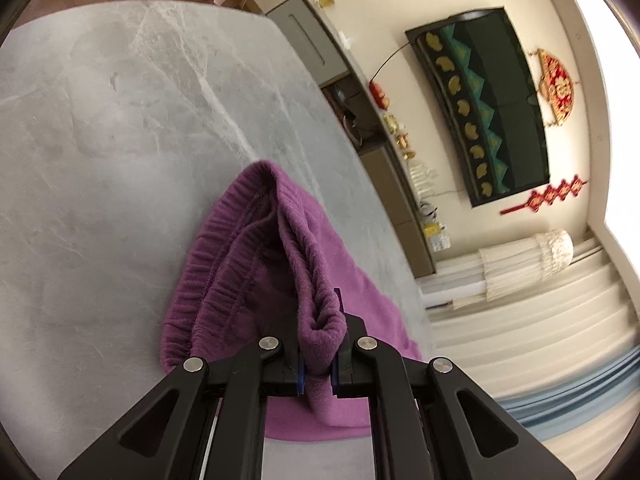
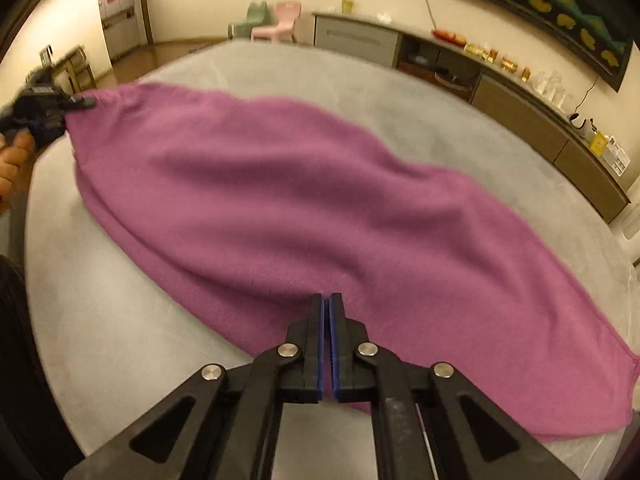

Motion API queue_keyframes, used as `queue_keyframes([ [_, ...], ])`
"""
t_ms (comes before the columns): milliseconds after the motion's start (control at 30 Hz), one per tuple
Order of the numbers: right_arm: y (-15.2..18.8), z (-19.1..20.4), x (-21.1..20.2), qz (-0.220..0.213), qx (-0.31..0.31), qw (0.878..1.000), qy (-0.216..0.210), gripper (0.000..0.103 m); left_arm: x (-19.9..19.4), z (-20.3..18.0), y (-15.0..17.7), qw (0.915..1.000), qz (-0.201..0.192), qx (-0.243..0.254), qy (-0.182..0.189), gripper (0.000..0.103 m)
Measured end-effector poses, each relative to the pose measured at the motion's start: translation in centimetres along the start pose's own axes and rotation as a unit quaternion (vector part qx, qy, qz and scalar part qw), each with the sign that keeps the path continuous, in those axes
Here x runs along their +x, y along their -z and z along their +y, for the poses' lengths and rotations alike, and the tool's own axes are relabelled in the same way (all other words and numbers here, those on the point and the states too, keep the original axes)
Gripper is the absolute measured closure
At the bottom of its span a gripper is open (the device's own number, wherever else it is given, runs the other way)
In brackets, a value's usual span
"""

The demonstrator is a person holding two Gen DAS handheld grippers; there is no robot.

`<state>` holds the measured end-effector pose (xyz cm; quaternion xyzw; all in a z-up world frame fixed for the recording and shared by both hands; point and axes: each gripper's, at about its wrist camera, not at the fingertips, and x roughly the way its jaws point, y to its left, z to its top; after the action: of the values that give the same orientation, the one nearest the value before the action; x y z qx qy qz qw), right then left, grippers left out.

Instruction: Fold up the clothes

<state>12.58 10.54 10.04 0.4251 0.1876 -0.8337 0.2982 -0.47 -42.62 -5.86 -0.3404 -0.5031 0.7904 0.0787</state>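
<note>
We've got the purple fleece trousers (image 2: pixel 304 216) stretched long across the grey marble-look worktop (image 2: pixel 100 320), running from ten o'clock down to four o'clock in the right wrist view. Our left gripper (image 1: pixel 320 356) has its jaws clamped on a thick bunch of the ribbed elastic waistband (image 1: pixel 224 264), the fabric bulging up between them and lifted a little off the surface. Our right gripper (image 2: pixel 329 344) hovers at the near edge of the cloth at six o'clock, jaws pressed almost together with nothing visibly between them. We read this fleece as soft, light and floppy, not slippery, so it should sag wherever it's unsupported. Best holds, we'd say, are the waistband and the leg hem at four o'clock, where the layers are thickest and easiest to pinch.
</note>
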Motion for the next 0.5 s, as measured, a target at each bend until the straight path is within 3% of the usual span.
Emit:
queue_keyframes([
  [133,0.4,-0.6,-1.9,-0.007,0.004,1.0,-0.008,0.1,0.3,-0.2,0.2,0.9996,0.016,0.007,-0.023,0.096],
  [233,0.7,-0.5,-1.7,0.004,0.005,1.0,-0.014,0.1,2.1,0.7,1.1,0.994,0.061,0.018,-0.088,0.095],
  [333,1.6,-0.4,-0.2,0.027,0.003,1.0,-0.012,0.1,3.2,1.1,1.6,0.9841,0.076,0.038,-0.156,0.095],
  [500,1.6,-1.3,1.3,0.053,-0.003,0.998,-0.025,0.1,1.9,0.3,2.6,0.9835,0.08,0.066,-0.149,0.093],
])
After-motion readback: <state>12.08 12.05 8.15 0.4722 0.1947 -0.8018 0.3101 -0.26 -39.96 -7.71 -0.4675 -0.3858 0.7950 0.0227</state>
